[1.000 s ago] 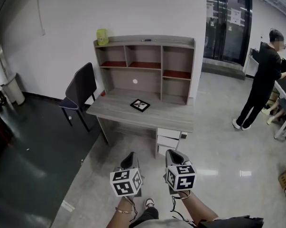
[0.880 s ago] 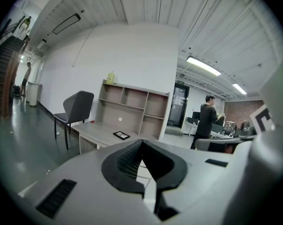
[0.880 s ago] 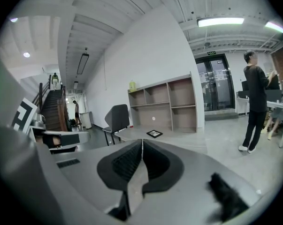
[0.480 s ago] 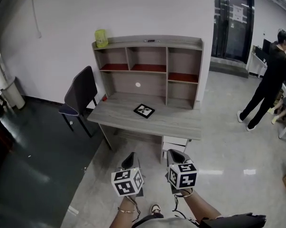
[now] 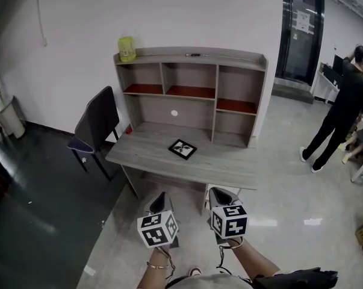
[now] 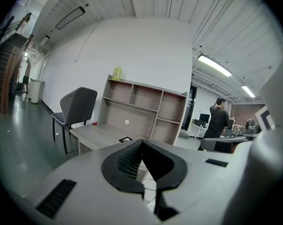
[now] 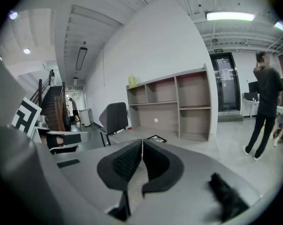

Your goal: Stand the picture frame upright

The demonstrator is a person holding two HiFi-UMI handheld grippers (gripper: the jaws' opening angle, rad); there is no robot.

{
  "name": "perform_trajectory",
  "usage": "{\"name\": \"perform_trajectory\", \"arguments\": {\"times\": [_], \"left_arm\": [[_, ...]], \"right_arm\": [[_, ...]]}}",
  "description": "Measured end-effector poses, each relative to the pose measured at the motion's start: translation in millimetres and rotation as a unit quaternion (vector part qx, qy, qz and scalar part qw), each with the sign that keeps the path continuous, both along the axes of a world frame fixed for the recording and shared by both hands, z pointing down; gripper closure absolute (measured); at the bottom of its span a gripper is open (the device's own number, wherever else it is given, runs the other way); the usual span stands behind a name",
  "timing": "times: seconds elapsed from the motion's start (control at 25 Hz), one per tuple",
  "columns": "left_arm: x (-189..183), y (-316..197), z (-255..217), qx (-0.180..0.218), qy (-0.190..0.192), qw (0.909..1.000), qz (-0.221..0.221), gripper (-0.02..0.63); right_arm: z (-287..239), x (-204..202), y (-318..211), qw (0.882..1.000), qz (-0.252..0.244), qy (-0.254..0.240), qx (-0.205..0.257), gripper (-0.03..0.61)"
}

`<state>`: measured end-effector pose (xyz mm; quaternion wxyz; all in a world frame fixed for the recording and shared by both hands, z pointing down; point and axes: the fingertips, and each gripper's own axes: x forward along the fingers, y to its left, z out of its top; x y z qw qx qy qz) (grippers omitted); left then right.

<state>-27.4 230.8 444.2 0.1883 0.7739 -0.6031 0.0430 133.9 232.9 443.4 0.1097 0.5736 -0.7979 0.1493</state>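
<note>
- Drawn nearer over the last second to grey wood-grain desk with open-shelved hutch on its back edge; both larger and lower in head view than before.
- Small square black-edged picture frame lying flat on desktop, near the middle, just in front of hutch's lower shelf; not upright, touched by neither gripper.
- Left gripper held low in front of the body, marker cube uppermost; jaws pressed together at the tips, nothing between them, pointing toward the desk.
- Right gripper just beside the left, same height; jaws likewise closed tip to tip and empty, frame visible beyond them on desktop.
- Both grippers well short of desk's front edge, over glossy grey floor.
- Dark grey chair at desk's left end, turned away from it.
- Yellow-green container on hutch top, left corner.
- Person in black clothing standing at far right, well apart from desk.
</note>
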Motion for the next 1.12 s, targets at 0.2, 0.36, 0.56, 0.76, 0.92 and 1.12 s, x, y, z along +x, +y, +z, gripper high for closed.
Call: {"name": "perform_trajectory", "arguments": {"times": [0.2,0.36,0.56,0.76,0.92,1.12], "left_arm": [[0.7,-25.9,5.0,-0.006,0.001,0.9999,0.010,0.601],[-1.9,-42.9,12.9,-0.012,0.003,0.9999,0.012,0.601],[-4.1,-57.8,22.8,-0.020,0.005,0.9997,0.015,0.601],[-4.3,-65.3,28.0,-0.027,0.007,0.9995,0.013,0.601],[-5.2,-66.7,38.6,-0.040,0.002,0.9991,0.011,0.601],[-5.5,-75.1,53.1,-0.056,-0.004,0.9984,0.008,0.601]], "right_arm": [[8.1,2.0,-24.6,1.000,0.008,0.006,-0.013,0.546],[10.3,-5.8,-47.0,1.000,0.003,0.010,-0.016,0.546],[16.2,-16.8,-64.8,1.000,-0.003,0.013,-0.019,0.546],[23.5,-14.5,-74.7,0.999,-0.002,0.012,-0.030,0.546],[34.2,-13.3,-79.4,0.999,0.001,0.002,-0.042,0.546],[48.5,-14.7,-87.5,0.999,-0.004,0.007,-0.049,0.546]]}}
